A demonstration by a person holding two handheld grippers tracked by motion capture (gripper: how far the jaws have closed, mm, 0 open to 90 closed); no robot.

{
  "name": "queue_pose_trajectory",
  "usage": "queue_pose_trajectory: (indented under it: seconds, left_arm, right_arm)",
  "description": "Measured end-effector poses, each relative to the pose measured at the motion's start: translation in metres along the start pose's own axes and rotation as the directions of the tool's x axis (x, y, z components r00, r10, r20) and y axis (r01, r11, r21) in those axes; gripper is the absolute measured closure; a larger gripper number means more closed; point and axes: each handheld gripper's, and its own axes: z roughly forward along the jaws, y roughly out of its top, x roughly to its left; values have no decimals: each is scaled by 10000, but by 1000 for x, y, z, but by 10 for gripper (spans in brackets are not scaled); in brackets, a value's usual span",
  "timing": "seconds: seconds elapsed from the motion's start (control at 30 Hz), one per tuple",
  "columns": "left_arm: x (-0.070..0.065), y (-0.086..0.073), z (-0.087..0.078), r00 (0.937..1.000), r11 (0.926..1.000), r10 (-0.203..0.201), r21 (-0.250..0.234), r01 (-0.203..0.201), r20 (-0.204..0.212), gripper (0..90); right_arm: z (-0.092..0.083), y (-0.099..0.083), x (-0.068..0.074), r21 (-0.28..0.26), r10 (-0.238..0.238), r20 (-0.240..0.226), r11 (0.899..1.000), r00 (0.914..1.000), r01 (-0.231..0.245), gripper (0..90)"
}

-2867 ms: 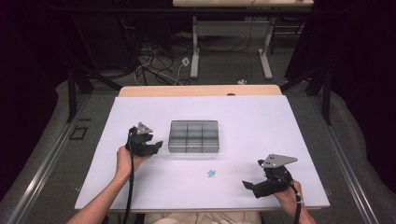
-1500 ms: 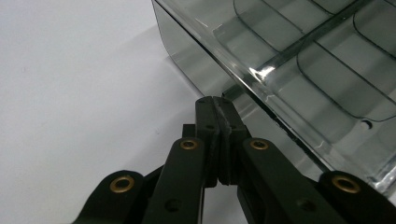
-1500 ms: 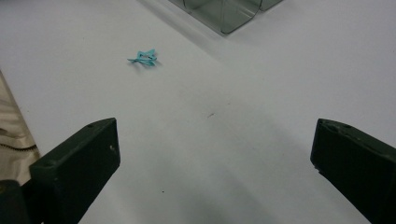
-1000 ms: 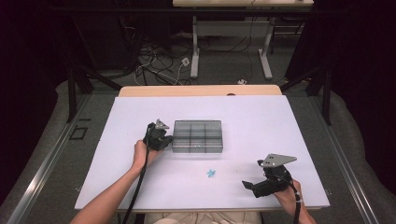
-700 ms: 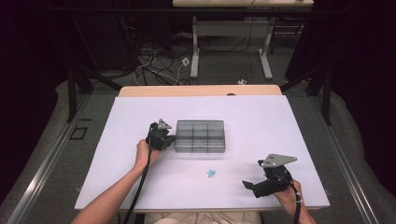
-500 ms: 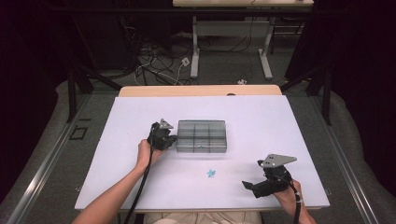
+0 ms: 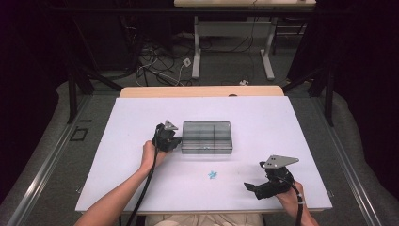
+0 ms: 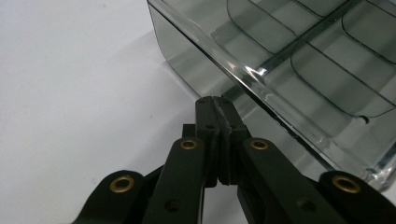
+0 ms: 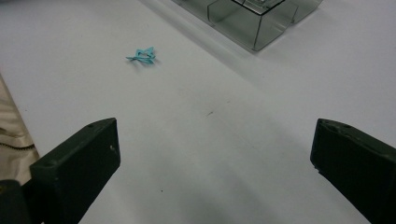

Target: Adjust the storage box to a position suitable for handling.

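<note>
A smoky clear compartment box (image 7: 207, 137) sits mid-table on the white sheet; its curved dividers show close up in the left gripper view (image 8: 299, 60). My left gripper (image 7: 177, 141) is shut with nothing between its jaws, and its closed tips (image 8: 215, 100) rest against the box's left side wall. A small light-blue twisted piece (image 7: 212, 175) lies in front of the box, also seen in the right gripper view (image 9: 142, 56). My right gripper (image 7: 249, 187) stands open near the table's front right, its jaws wide apart (image 9: 215, 140) and pointing toward the blue piece.
The white table top (image 7: 282, 117) has bare room to the right of and behind the box. The box's corner (image 9: 254, 28) lies beyond the blue piece. Table legs and cables (image 7: 155, 66) stand on the floor behind the table.
My left gripper has moved right up to the box's left wall, and the box has slid a little to the right. The right gripper has stayed put.
</note>
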Motion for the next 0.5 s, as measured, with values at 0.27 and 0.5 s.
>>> queue_pose_trajectory:
  seconds: [0.27, 0.5]
  left_arm:
    - [-4, 1, 4, 10000, 9998, -7, -213, 6, -62, 894]
    - [-6, 4, 5, 10000, 9999, 6, -123, -6, -27, 894]
  right_arm:
    - [-1, 0, 1, 20, 0, 26, 10000, 10000, 0, 12]
    - [0, 0, 0, 159, -44, -36, 9999, 10000, 44, 12]
